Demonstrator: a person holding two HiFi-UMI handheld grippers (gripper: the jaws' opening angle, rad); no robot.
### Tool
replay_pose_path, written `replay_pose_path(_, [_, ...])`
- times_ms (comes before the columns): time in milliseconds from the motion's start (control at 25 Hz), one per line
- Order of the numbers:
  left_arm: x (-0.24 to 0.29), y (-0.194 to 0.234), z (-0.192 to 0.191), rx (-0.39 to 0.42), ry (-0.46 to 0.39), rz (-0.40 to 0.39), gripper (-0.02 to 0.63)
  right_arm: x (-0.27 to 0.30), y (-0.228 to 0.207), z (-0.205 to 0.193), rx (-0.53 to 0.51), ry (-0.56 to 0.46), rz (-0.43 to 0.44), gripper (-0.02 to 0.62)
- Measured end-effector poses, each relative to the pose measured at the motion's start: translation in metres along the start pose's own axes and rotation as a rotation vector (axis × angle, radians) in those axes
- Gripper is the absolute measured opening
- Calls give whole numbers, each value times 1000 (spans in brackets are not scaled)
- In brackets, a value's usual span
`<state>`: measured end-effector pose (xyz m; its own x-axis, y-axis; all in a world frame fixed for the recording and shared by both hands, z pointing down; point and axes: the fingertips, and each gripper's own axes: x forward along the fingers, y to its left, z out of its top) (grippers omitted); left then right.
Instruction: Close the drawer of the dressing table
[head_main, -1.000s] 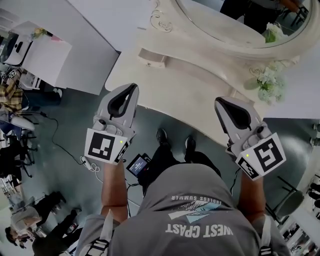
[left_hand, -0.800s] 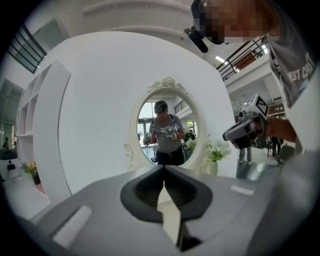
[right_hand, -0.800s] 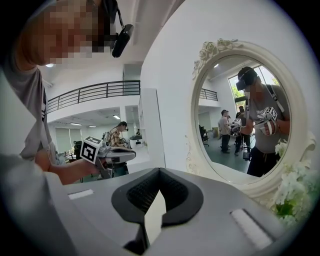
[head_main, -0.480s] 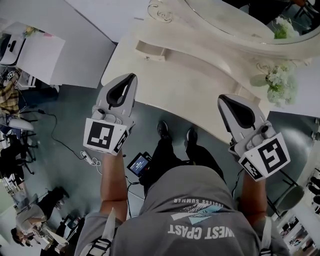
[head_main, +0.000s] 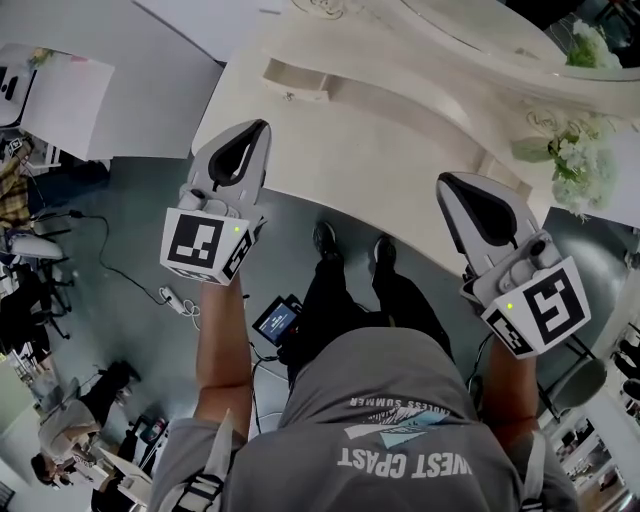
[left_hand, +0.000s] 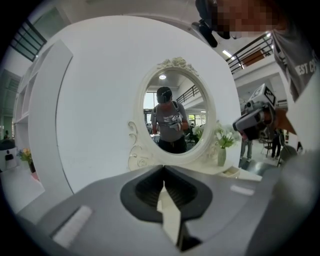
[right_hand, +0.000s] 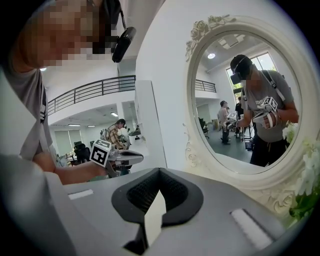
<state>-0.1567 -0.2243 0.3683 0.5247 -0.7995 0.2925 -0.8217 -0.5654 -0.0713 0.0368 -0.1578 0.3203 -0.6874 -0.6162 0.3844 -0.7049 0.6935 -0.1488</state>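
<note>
At the bench's (head_main: 380, 165) near edge: left tool (head_main: 258, 130) and right tool (head_main: 450, 186), each with jaws pressed together on nothing. A small drawer (left_hand: 239, 173) stands pulled out just right of, and in front of, the vase of white flowers (left_hand: 221, 156). It lies beyond the left tool's tips and well to their right, nearer the right tool, and touches neither.

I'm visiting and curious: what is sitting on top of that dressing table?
An oval mirror, white flowers beside it, and a low raised ledge. The rest of the dressing table looks bare; the left gripper and right gripper cover parts of its front edge.
</note>
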Motion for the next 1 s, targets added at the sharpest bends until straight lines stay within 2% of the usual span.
replay_pose_path(1000, [62, 36, -104, -59, 123, -20, 3, 45, -7, -53, 64, 64, -5, 0])
